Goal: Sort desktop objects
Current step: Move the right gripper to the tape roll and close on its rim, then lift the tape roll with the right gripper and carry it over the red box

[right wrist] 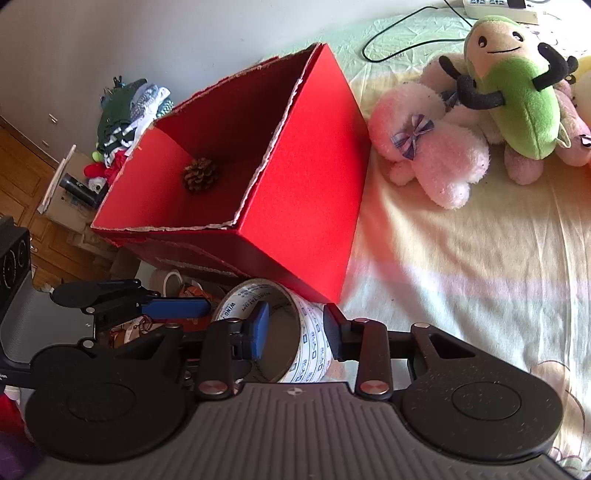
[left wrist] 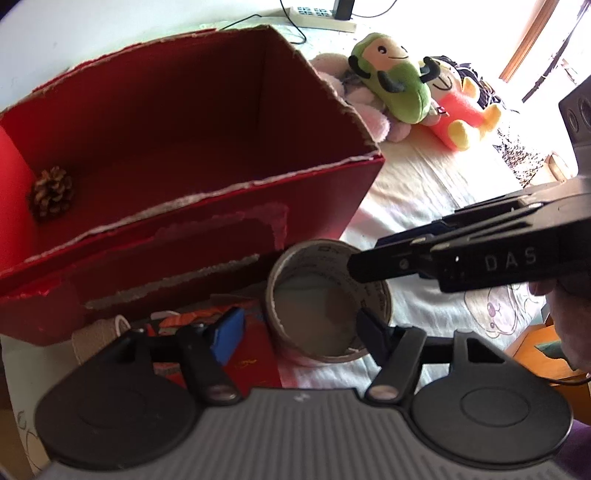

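Observation:
A wide roll of printed tape point(left wrist: 325, 299) point(right wrist: 291, 332) lies on the bed in front of the red cardboard box point(left wrist: 236, 221) point(right wrist: 306, 206). A pine cone point(left wrist: 51, 194) point(right wrist: 199, 173) lies inside the box. My left gripper point(left wrist: 299, 328) is open, its jaws straddling the roll without pressing it. My right gripper point(right wrist: 295, 328) has one finger inside the roll and one outside, around its wall; whether it presses is unclear. It reaches in from the right in the left wrist view point(left wrist: 388, 264).
Plush toys, a green one point(left wrist: 391, 85) point(right wrist: 517, 96), a pink one point(right wrist: 436, 147) and an orange-yellow one point(left wrist: 461, 118), lie on the sheet right of the box. A power strip point(left wrist: 325, 16) lies behind. Red packets point(left wrist: 255, 354) and a second tape roll point(right wrist: 170, 280) sit left of the roll.

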`<state>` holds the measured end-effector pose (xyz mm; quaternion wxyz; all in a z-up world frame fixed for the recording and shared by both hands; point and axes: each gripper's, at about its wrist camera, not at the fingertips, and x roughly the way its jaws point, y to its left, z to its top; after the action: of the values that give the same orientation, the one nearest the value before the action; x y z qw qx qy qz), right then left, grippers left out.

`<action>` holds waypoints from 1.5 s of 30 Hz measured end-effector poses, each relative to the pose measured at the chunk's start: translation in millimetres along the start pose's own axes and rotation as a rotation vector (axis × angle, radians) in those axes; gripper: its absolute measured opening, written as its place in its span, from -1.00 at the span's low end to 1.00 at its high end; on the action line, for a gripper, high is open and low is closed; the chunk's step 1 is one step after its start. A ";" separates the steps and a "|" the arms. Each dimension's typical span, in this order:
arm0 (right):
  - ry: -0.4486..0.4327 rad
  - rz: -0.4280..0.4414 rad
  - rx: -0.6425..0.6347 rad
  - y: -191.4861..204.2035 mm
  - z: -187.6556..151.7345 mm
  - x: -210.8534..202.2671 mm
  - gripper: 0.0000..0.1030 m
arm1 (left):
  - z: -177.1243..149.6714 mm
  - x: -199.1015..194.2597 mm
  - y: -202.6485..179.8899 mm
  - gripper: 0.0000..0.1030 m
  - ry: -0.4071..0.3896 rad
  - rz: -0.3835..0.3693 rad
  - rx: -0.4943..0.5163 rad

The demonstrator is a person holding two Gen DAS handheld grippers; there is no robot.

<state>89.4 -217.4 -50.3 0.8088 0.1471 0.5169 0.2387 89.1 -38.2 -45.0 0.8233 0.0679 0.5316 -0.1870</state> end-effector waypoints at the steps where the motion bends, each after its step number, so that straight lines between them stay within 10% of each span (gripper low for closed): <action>1: 0.012 -0.006 -0.003 2.7 -0.9 0.8 -0.29 | 1.5 1.0 -1.2 0.23 0.010 -0.001 0.002; 12: 0.108 -0.083 0.096 -15.7 -7.0 12.7 -0.66 | 5.7 8.3 -23.7 -0.63 0.053 0.131 0.043; 45: 0.183 -0.122 -0.025 -73.0 -28.4 -62.1 -0.74 | -1.3 24.3 -55.5 -0.73 0.136 0.148 0.045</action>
<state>58.9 -312.5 -50.1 0.7730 0.0829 0.5936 0.2081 75.8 -94.6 -62.6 0.7953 0.1378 0.5753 -0.1324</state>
